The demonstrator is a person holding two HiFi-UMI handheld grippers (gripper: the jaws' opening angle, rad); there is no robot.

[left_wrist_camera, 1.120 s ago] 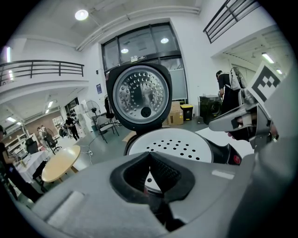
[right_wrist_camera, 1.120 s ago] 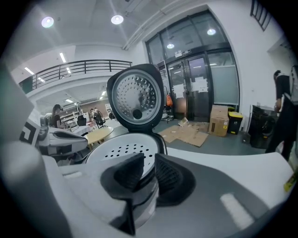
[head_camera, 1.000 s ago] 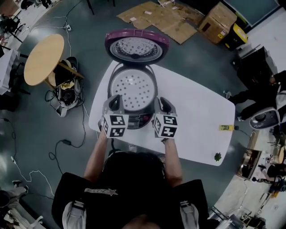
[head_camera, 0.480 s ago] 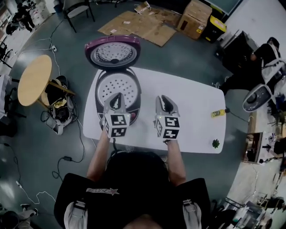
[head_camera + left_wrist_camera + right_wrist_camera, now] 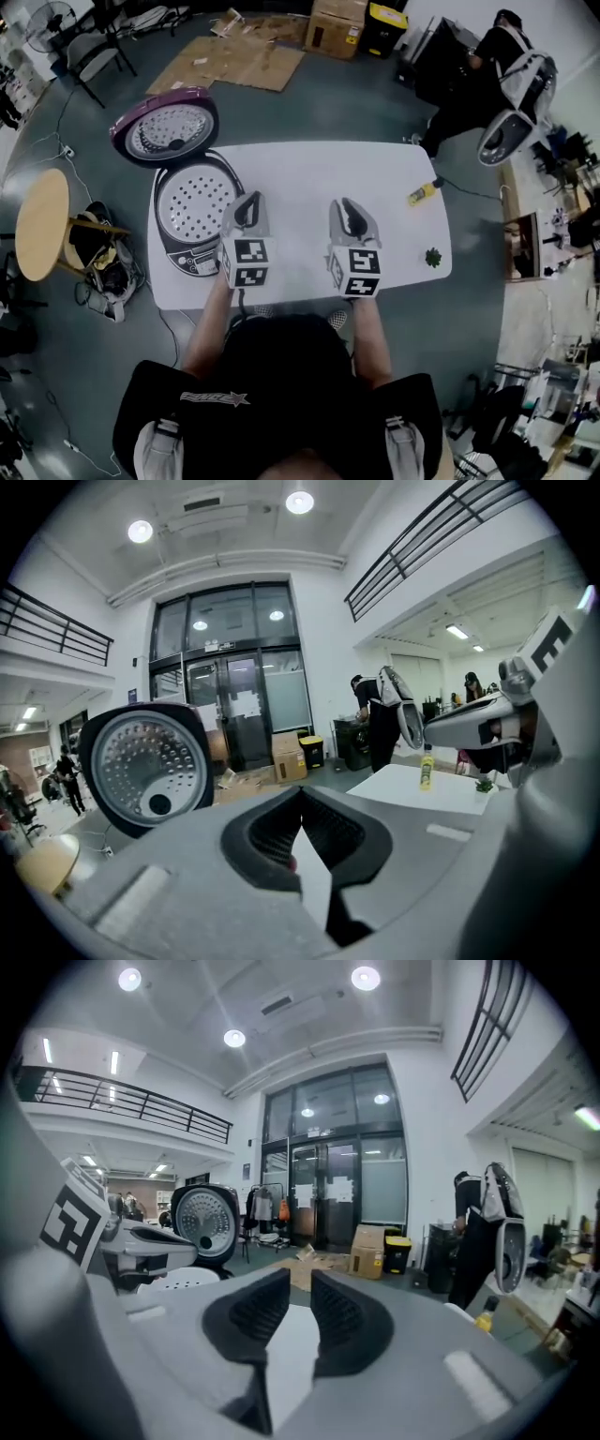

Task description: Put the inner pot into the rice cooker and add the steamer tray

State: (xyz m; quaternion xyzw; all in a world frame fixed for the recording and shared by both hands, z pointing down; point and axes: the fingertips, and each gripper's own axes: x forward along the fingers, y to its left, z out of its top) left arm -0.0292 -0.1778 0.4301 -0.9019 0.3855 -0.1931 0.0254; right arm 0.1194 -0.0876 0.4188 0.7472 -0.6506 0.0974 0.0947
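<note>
Purple-rimmed lid stands thrown back at the far left. Below it the rice cooker sits on the left end of the white table, with the perforated steamer tray lying in its mouth. I cannot see what is under the tray. Just right of the cooker, my left gripper hangs over the table with its jaws pressed together, holding nothing and touching nothing. Beside it, with bare table between them, my right gripper points the same way. Its jaws stand a narrow slit apart, and it is empty too. Further right, a yellow bottle stands near the table's far corner, and a small green plant sits by the right edge.
</note>
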